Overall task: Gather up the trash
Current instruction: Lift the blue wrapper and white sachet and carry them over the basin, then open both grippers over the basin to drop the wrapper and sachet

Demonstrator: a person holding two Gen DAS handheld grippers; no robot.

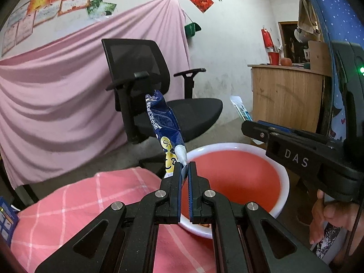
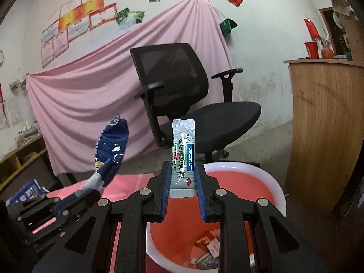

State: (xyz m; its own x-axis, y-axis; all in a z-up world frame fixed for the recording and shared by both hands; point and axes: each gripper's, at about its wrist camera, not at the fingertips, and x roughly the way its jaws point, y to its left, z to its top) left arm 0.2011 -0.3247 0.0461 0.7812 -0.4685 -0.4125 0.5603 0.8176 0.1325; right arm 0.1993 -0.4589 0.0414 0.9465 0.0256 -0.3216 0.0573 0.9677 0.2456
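Hanging across the back wall as a pink sheet (image 2: 91, 95), with a black office chair (image 2: 182, 95) standing mid-frame before it. Sitting low and centre, right under both tools: a red bin with a white rim (image 2: 278, 195), already holding scraps at its bottom.

Left tool (image 1: 185, 167): pressed nearly together, pinching a blue snack wrapper (image 1: 162, 118) by its lower edge, wrapper standing up over the near rim.

Right tool (image 2: 182, 177): clamping a silver sachet (image 2: 183, 145) upright by its sides, above the bin's mouth.

Probably holding both there so that either, once released, drops inside rather than onto the pink checked cloth (image 1: 68, 204) at lower left.
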